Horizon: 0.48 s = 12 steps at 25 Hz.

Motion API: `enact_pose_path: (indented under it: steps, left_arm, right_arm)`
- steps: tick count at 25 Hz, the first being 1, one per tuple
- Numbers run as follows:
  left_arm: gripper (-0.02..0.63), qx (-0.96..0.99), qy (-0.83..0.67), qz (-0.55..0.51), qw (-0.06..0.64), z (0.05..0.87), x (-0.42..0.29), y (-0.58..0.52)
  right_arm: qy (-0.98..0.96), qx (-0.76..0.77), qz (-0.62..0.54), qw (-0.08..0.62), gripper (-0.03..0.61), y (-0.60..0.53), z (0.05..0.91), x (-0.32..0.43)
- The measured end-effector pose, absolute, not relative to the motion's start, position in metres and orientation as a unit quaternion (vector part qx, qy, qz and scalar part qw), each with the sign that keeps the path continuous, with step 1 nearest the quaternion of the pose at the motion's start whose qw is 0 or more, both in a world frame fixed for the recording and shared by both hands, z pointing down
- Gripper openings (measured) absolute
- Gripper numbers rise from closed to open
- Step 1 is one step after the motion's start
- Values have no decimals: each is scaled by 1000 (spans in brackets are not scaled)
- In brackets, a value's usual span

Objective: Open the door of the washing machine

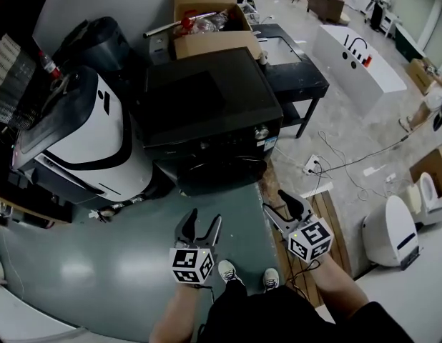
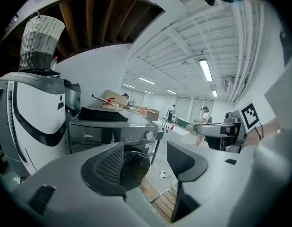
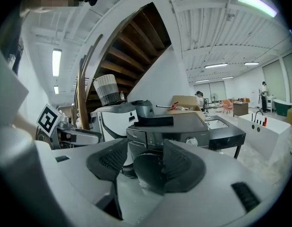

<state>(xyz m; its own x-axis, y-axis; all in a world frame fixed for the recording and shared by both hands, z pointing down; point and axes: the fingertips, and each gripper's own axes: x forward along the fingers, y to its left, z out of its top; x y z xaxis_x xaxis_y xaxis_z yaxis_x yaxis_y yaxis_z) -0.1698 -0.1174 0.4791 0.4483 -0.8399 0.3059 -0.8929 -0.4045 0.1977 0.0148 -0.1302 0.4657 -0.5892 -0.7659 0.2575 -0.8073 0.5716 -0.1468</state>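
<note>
Washing machine (image 1: 207,113): black front-loader, facing the person.
Door (image 1: 221,174): round, on the washing machine's front, apparently shut; all the opening remains.
Left tongs (image 1: 204,218): wide, empty, short of the washing machine.
Right tongs (image 1: 276,201): wide, empty, likewise untouching.
Views: only the head view shows that gap; the gripper views show the dial (image 3: 192,141).

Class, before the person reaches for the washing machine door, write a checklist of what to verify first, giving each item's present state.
1. Door of the washing machine shut, ready to open: ok.
2. Jaws of the left gripper apart, empty: ok.
3. Jaws of the right gripper apart, empty: ok.
4. A gripper at the door: not ok, both hang short of it.
5. Spot to grip on the door: cannot tell, its dark front is too dim.
</note>
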Motion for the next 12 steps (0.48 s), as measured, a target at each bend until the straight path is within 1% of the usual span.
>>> enact_pose_path:
  steps: [7, 12]
  left_arm:
    - [288, 847, -497, 80, 169, 485, -205, -137]
    - [293, 853, -488, 81, 167, 488, -214, -148]
  right_arm:
    - [-871, 470, 109, 96, 238, -146, 468, -17]
    - [-869, 473, 96, 107, 242, -155, 470, -30]
